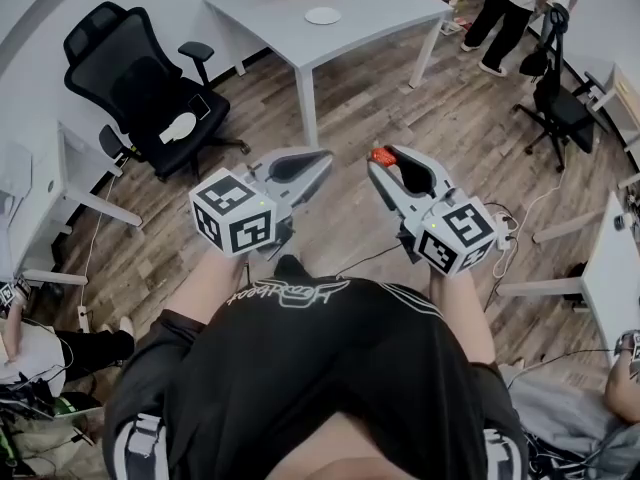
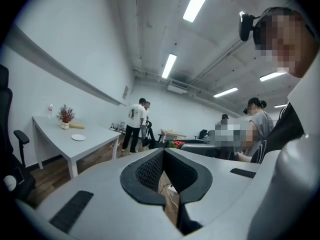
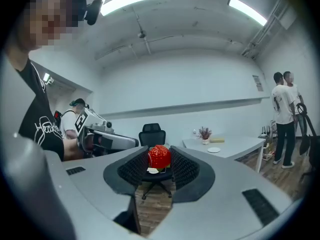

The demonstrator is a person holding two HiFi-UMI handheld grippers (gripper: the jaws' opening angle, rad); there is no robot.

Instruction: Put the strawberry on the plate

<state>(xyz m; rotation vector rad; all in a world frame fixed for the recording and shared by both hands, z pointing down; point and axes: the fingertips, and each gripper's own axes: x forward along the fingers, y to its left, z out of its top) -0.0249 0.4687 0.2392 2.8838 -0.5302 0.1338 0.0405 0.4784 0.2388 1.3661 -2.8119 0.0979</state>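
Overhead, head view: both forearms reach forward from the torso. The left gripper [image 1: 321,160] and right gripper [image 1: 385,161] are held roughly level, side by side above the wood floor [image 1: 380,98]. The strawberry [image 1: 381,155] sits at the right fingertips, well apart from the white plate [image 1: 323,15] on the worktop [image 1: 385,8].

Left gripper view: fingers pressed together at the tips, nothing between them.

Right gripper view: fingers pinching the strawberry, which is red, dimpled and rounded. Its long axis and pointing direction cannot be told.
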